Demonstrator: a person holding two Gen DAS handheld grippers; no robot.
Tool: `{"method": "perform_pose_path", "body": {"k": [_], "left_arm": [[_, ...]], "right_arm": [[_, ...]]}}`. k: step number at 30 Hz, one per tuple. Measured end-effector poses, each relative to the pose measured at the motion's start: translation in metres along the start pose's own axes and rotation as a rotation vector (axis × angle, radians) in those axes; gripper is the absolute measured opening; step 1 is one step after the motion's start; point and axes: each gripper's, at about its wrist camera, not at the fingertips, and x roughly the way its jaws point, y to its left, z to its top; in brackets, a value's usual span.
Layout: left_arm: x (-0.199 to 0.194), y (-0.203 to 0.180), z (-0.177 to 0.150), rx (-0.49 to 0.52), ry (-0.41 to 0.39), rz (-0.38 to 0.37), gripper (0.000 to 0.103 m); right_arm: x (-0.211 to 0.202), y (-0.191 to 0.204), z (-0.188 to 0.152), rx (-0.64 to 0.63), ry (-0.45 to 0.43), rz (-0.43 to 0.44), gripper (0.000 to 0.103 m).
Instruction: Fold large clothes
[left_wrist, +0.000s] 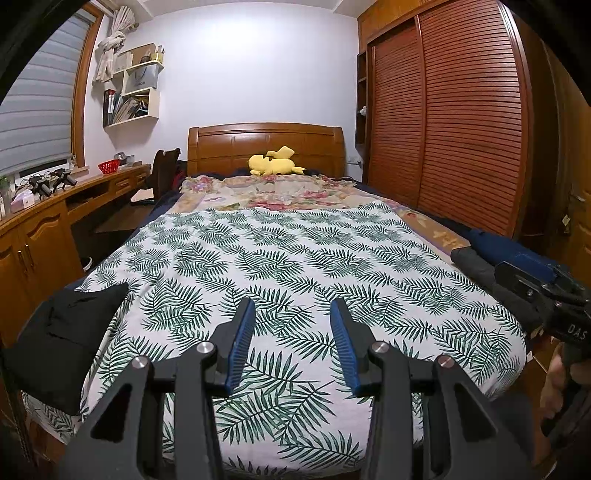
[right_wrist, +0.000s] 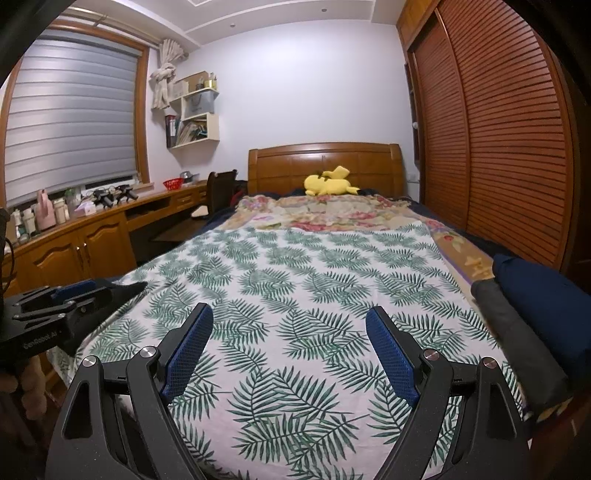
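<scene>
Clothes lie at both near corners of the bed, with nothing between them but the palm-leaf sheet (left_wrist: 295, 258). A black garment (left_wrist: 62, 339) sits loose and rumpled on the near left corner, partly hanging over the edge. On the near right side a grey folded garment (right_wrist: 517, 339) and a navy folded garment (right_wrist: 546, 295) lie side by side, touching, their long axes running roughly up the bed toward the wooden headboard (left_wrist: 266, 147).

Both tools hover low at the foot of the bed, pointing up its length. The left gripper (left_wrist: 291, 343) has its jaws parted a moderate way and holds nothing; the black garment lies off to its left, and this hand is plainly the nearer one to it. The right gripper (right_wrist: 290, 350) is spread wider, also with nothing in it; the grey and navy pieces lie to its right, near that hand.

The scene fits two stages. Either the dark pair on the right is done and the rumpled black piece waits its turn, or the black piece is merely set aside. If it is to be folded, I judge it would have to come rightward onto the open middle of the sheet, a move the left hand is best placed for, since the right would have to reach across the whole bed.
</scene>
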Motion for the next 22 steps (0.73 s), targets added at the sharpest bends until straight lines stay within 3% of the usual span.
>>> {"method": "perform_pose_path", "body": {"k": [22], "left_arm": [[-0.0015,-0.0022,0.0,0.002,-0.006,-0.006,0.041]], "right_arm": [[-0.0005,0.0,0.0023,0.008,-0.006,-0.023,0.086]]}}
